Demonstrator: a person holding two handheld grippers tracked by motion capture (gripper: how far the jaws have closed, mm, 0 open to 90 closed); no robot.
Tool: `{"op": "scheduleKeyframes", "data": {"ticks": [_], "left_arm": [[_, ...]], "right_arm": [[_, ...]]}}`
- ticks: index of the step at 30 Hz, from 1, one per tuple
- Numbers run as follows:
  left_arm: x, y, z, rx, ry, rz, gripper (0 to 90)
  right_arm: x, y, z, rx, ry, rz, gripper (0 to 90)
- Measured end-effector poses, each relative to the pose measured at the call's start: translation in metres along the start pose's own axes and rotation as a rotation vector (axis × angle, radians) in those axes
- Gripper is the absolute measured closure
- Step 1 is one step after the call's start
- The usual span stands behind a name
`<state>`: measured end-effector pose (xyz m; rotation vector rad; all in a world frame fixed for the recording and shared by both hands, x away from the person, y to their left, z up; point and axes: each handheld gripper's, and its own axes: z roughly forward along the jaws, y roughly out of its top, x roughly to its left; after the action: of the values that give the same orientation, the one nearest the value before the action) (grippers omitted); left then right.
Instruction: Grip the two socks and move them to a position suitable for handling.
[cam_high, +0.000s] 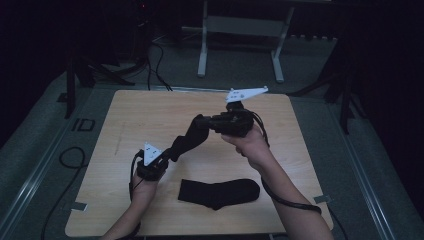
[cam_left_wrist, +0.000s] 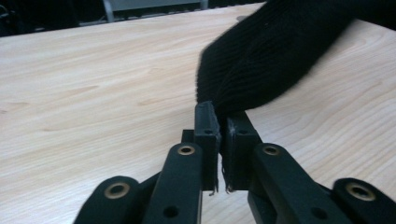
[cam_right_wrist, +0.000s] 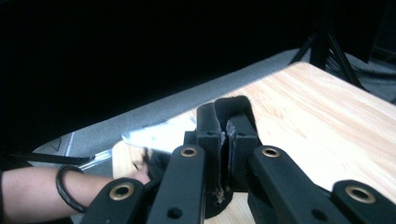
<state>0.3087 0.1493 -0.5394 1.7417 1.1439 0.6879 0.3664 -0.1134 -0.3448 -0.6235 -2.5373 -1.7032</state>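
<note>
A black sock (cam_high: 187, 140) hangs stretched in the air between my two grippers over the wooden table (cam_high: 140, 115). My left gripper (cam_high: 167, 156) is shut on its lower end; in the left gripper view the ribbed sock (cam_left_wrist: 266, 56) runs up and right from the closed jaws (cam_left_wrist: 219, 119). My right gripper (cam_high: 202, 121), held higher, is shut on the upper end, and a fold of sock (cam_right_wrist: 233, 106) shows pinched between its jaws (cam_right_wrist: 227, 122). A second black sock (cam_high: 219, 192) lies flat on the table near the front edge, between the person's forearms.
A white table frame (cam_high: 240, 40) stands on the grey floor beyond the table. Cables (cam_high: 70, 160) trail on the floor at the left. Dark stands (cam_high: 345, 90) rise beside the table's far right corner. The left hand and its gripper plate (cam_right_wrist: 154, 135) appear in the right gripper view.
</note>
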Motion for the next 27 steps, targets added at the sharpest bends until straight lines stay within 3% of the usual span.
{"op": "scheduleKeyframes", "data": {"ticks": [2,4,5,7,8,10,11,13,14,17,18,19,20,21,27], "left_arm": [[0.001,0.002,-0.002,0.000,0.028,0.013,86.4],[0.002,0.004,-0.004,0.000,0.050,0.034,86.4],[0.000,0.005,-0.004,0.007,0.061,0.047,86.4],[-0.001,0.005,-0.004,0.013,0.067,0.056,86.3],[-0.006,0.005,-0.002,0.033,0.072,0.096,86.3],[-0.009,0.004,-0.001,0.041,0.073,0.114,86.3],[-0.012,0.003,0.000,0.049,0.071,0.133,86.2],[-0.018,0.001,0.004,0.070,0.061,0.157,86.2],[-0.020,0.000,0.006,0.081,0.060,0.170,86.1],[-0.025,-0.002,0.012,0.112,0.045,0.189,86.0],[-0.028,-0.003,0.017,0.149,0.014,0.192,86.0],[-0.030,-0.003,0.019,0.158,0.009,0.197,85.9],[-0.031,-0.004,0.021,0.170,0.002,0.203,85.9],[-0.034,-0.005,0.025,0.199,-0.009,0.218,85.6],[-0.043,-0.008,0.030,0.237,-0.021,0.265,84.1]], "right_arm": [[-0.006,-0.006,-0.004,0.001,-0.013,0.015,86.4],[-0.018,-0.019,-0.010,0.018,-0.040,0.046,86.3],[-0.032,-0.034,-0.015,0.035,-0.081,0.083,86.3],[-0.040,-0.042,-0.018,0.050,-0.097,0.100,86.2],[-0.055,-0.059,-0.022,0.082,-0.149,0.136,86.1],[-0.062,-0.068,-0.024,0.099,-0.162,0.157,86.1],[-0.076,-0.085,-0.028,0.124,-0.197,0.199,86.1],[-0.082,-0.094,-0.030,0.139,-0.213,0.216,86.0],[-0.093,-0.111,-0.033,0.165,-0.246,0.246,86.0],[-0.099,-0.120,-0.034,0.184,-0.267,0.261,85.9],[-0.105,-0.128,-0.035,0.202,-0.280,0.275,85.9],[-0.120,-0.151,-0.038,0.233,-0.312,0.325,85.9],[-0.120,-0.151,-0.038,0.233,-0.312,0.325,85.9],[-0.129,-0.165,-0.040,0.249,-0.329,0.359,85.9],[-0.140,-0.189,-0.034,0.323,-0.374,0.373,85.7]]}}
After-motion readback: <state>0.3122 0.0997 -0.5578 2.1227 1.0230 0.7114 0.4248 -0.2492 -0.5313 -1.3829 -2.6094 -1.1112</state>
